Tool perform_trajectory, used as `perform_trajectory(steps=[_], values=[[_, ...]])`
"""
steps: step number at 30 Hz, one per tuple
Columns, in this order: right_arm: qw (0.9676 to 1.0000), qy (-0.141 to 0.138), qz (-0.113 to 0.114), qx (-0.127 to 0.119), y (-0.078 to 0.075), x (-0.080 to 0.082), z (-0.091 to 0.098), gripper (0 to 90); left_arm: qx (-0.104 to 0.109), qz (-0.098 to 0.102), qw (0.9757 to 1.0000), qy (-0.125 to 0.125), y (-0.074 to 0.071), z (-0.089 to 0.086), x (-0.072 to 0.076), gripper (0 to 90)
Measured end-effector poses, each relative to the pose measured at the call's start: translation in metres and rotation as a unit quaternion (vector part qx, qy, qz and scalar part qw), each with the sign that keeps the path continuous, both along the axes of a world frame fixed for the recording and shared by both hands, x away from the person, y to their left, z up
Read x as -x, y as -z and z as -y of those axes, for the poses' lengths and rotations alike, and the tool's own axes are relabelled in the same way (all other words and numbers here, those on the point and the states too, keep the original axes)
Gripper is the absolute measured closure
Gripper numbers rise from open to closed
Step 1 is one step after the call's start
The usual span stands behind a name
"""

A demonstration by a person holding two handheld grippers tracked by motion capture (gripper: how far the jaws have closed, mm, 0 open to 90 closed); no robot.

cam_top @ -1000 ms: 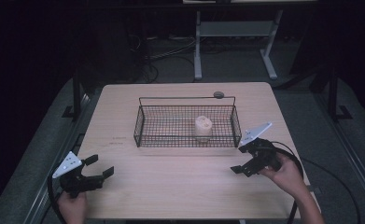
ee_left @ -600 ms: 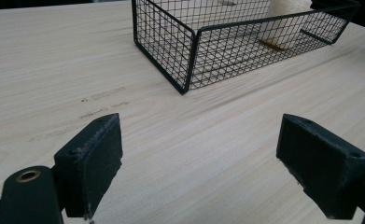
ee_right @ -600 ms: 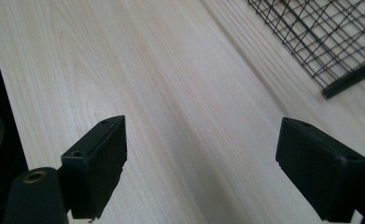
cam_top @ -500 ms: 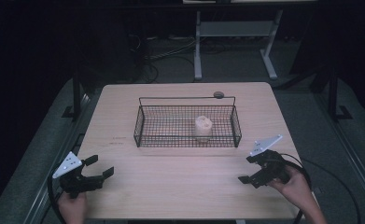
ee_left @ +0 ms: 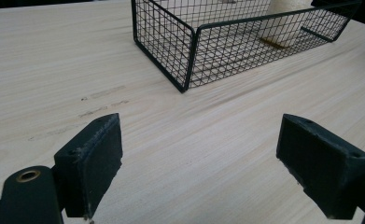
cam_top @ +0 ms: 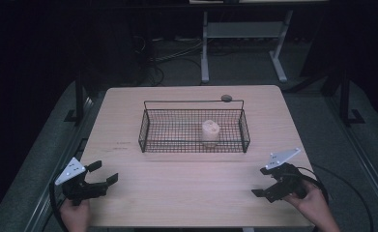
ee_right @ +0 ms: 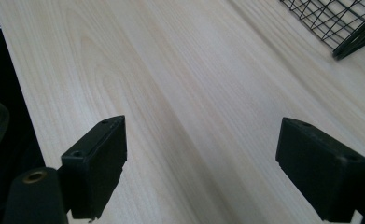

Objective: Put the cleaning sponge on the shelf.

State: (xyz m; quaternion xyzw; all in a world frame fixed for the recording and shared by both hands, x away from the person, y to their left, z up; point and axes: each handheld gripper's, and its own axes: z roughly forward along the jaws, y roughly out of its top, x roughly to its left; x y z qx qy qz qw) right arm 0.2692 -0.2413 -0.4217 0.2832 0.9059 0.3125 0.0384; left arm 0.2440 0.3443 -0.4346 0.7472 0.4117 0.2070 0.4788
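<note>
A black wire basket (cam_top: 147,129) stands on the middle of the wooden table (cam_top: 186,193). Inside it, toward its right end, stands a cream roll-like object (cam_top: 210,131), also seen as a pale object (ee_left: 285,23) in the left gripper view behind the basket's mesh (ee_left: 180,46). My left gripper (cam_top: 103,173) rests at the table's near left, open, with bare wood between its pads (ee_left: 94,161). My right gripper (cam_top: 260,181) sits at the near right, open and holding nothing; its pads (ee_right: 98,161) frame bare tabletop, with the basket's corner (ee_right: 353,28) at the upper right.
A small dark round object (cam_top: 226,98) lies on the table behind the basket. A white metal stand (cam_top: 244,34) rises on the floor beyond the table. Faint marks (ee_left: 101,93) show on the wood left of the basket. The table's left edge (ee_right: 12,93) drops into darkness.
My right gripper has drawn back from beside the basket's right end toward the table's near right edge. The left gripper has stayed put.
</note>
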Motion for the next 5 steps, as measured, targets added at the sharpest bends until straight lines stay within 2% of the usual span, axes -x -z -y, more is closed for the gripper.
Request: perform_trajectory(steps=[4,5], values=[[1.0,0.003,0.005,-0.003,0.0034,0.0055,0.0029,15.0,0.001,0.001,1.0,0.001,0.0,0.0015,-0.0007,13.8],[1.0,0.004,0.0,-0.003,0.004,0.0066,0.003,14.6,-0.001,0.0,1.0,0.002,0.0,0.0014,-0.0012,13.8]])
